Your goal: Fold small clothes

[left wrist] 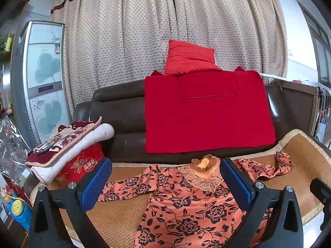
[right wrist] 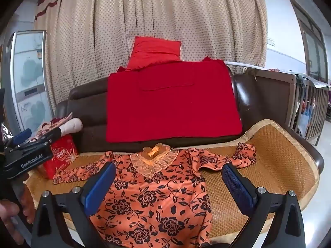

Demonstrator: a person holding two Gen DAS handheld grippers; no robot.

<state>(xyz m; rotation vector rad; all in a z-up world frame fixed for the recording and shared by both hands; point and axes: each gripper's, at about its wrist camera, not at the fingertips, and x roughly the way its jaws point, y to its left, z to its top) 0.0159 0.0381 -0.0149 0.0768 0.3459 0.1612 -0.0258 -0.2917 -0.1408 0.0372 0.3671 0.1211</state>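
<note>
A: Status?

B: Both my claws gape wide, empty: left gripper (left wrist: 165, 180), right gripper (right wrist: 168, 186). The floral top (right wrist: 157, 190) lies flat, face up on the woven mat (right wrist: 275, 150), sleeves spread out.

A: Why hover?

B: I'd guess it's laid flat for clean folds; I'm lined up above it, nothing pinched yet.
</note>
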